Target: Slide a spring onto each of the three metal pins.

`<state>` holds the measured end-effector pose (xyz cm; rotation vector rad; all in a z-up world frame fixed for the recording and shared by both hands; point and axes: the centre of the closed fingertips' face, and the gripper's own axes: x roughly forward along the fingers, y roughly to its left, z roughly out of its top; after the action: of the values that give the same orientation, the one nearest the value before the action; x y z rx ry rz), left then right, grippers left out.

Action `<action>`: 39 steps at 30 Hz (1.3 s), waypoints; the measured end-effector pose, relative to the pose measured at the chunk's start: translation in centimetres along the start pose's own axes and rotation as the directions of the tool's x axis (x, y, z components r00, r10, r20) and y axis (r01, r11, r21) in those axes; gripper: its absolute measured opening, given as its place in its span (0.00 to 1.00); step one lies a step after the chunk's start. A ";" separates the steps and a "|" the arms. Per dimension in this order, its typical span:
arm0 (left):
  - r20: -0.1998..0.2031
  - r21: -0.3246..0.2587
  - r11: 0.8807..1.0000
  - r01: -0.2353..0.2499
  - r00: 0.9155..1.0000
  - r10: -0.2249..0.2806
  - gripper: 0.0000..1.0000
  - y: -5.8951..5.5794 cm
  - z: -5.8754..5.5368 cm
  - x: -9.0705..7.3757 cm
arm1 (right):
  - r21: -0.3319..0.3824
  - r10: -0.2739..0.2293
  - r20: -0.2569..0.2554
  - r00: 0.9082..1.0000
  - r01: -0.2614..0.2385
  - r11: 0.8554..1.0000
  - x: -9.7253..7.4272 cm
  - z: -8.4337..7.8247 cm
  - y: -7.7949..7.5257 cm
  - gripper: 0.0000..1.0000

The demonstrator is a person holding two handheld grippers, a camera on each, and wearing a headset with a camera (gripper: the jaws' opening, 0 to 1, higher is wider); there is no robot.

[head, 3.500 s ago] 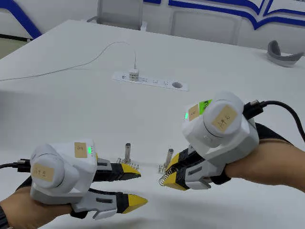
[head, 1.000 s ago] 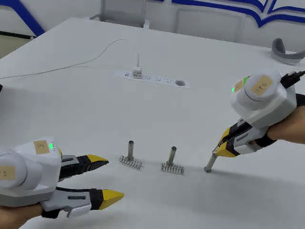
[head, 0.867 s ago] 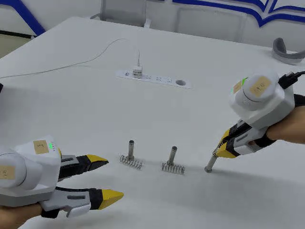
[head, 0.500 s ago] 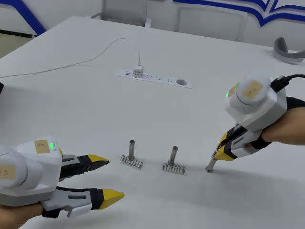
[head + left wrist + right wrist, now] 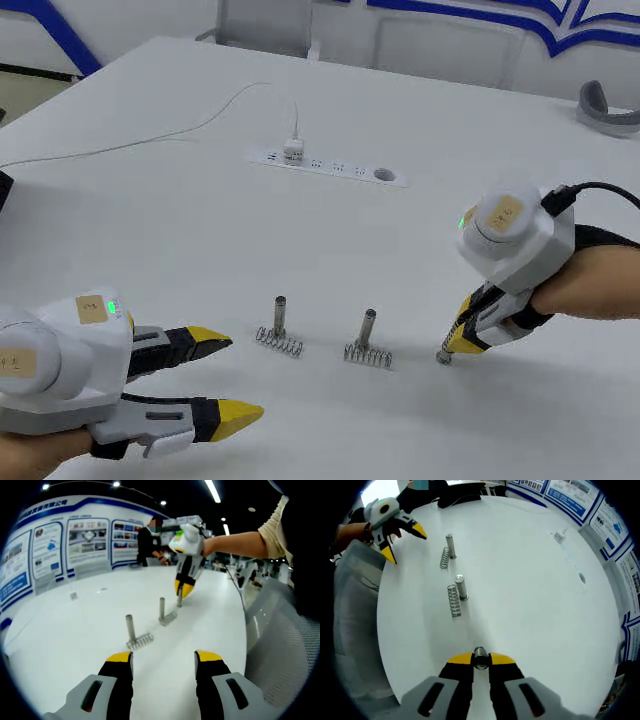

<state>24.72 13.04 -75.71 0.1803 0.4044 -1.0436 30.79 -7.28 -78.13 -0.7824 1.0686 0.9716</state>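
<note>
On the white table (image 5: 200, 230), the left gripper (image 5: 243, 375) hovers, jaws wide and empty. The right gripper (image 5: 455, 338) pinches the right pin (image 5: 443, 355), partly hiding it. Left pin (image 5: 280, 312) and middle pin (image 5: 368, 326) stand upright; left spring (image 5: 279, 342) and middle spring (image 5: 367, 355) lie beside them.

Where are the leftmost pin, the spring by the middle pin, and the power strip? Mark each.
leftmost pin (image 5: 280, 316), head view, middle of its shaft.
spring by the middle pin (image 5: 367, 355), head view, its middle coils.
power strip (image 5: 340, 168), head view, its top face.
</note>
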 end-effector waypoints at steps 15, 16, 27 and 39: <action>-0.001 -0.003 1.000 0.000 1.000 0.000 0.50 0.0 -0.1 0.0 | 0.011 0.011 -0.001 1.000 -0.011 1.000 1.1 -0.2 0.1 0.13; -0.002 -0.002 1.000 0.001 1.000 -0.001 0.50 0.0 -0.1 0.0 | 0.010 0.011 0.000 1.000 -0.011 1.000 1.1 -0.2 0.1 0.13; -0.003 -0.002 1.000 0.001 1.000 -0.001 0.50 -0.1 -0.2 0.1 | -0.031 -0.012 0.021 1.000 0.013 0.999 0.4 0.4 0.3 0.21; -0.004 0.003 1.000 0.012 1.000 -0.012 0.49 -0.4 0.0 0.5 | -0.102 -0.007 0.077 0.997 0.015 0.995 0.0 3.6 1.9 0.22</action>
<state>24.60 12.46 -75.87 0.1831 0.4076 -1.0562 30.30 -3.33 -77.20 -0.8271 0.9530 1.0456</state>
